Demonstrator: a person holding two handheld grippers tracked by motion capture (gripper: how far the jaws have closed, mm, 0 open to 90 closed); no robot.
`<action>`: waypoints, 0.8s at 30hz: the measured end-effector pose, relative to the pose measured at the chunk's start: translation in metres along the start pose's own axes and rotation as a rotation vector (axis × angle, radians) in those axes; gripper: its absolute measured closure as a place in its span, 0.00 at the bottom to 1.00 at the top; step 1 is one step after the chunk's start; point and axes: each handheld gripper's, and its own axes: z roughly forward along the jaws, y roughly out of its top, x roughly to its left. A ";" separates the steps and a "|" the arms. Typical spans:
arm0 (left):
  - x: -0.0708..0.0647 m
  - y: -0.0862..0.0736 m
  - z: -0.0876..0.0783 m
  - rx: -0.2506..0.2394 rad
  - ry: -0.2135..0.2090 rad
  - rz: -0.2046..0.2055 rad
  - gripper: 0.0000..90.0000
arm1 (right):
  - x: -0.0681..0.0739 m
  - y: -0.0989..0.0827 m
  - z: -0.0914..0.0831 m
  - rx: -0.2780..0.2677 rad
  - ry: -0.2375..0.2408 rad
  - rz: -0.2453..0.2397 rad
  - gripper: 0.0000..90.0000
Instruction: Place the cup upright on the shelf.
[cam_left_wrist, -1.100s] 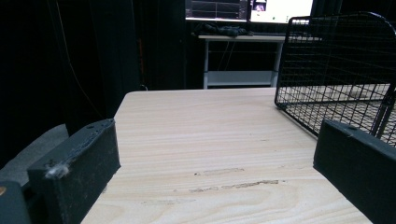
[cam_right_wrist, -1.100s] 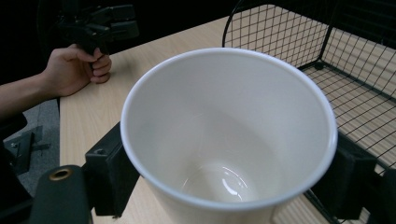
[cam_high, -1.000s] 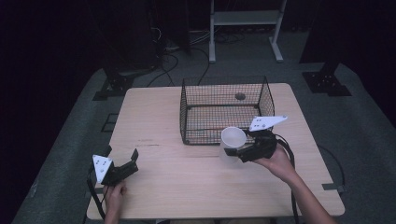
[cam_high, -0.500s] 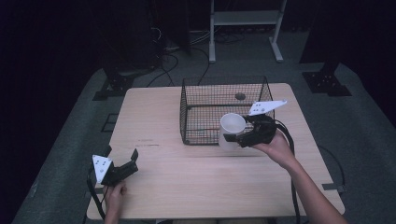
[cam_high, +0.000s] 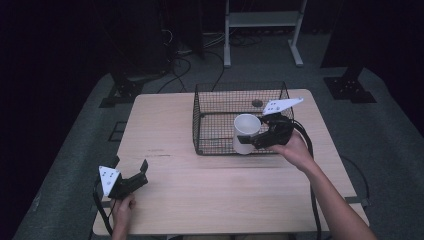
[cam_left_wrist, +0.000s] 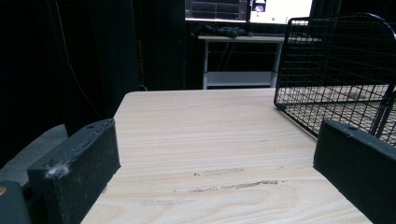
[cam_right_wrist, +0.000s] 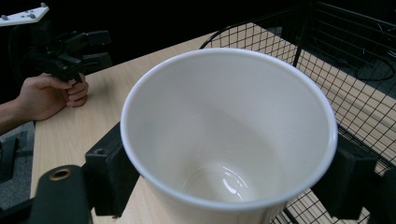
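The right gripper (cam_high: 250, 138) had its jaws clamped on the white cup (cam_high: 246, 133), upright, mouth up, at the wire basket's (cam_high: 200, 131) near wall, seemingly clear of the bench (cam_high: 165, 125). The left gripper (cam_high: 141, 172) sat low at the near-left corner, jaws apart.

The wooden table (cam_high: 200, 200) with pale grain and rounded corners is the landmark. Around it lies grey carpet (cam_high: 390, 145), lit near the table and fading into darkness farther off. Beyond the table's far edge stands a white metal frame (cam_high: 262, 20) with a shelf and two legs on the floor. To the left of that frame, black cables (cam_high: 185, 60) trail over the carpet. Dark stand feet (cam_high: 349, 88) sit off the table's far right corner, and another (cam_high: 120, 92) off its far left corner. Behind the white frame, lit monitors (cam_left_wrist: 247, 9) glow; the walls are black
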 end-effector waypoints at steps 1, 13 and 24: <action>0.000 0.000 0.000 0.000 0.000 -0.003 0.00 | -0.003 0.003 0.001 0.002 -0.001 0.003 0.21; 0.001 0.000 0.000 0.001 -0.002 -0.003 0.00 | -0.021 0.016 0.010 0.016 -0.019 0.010 0.21; 0.001 0.000 0.000 0.000 -0.002 -0.003 0.00 | -0.032 0.025 0.018 0.030 -0.035 0.011 0.21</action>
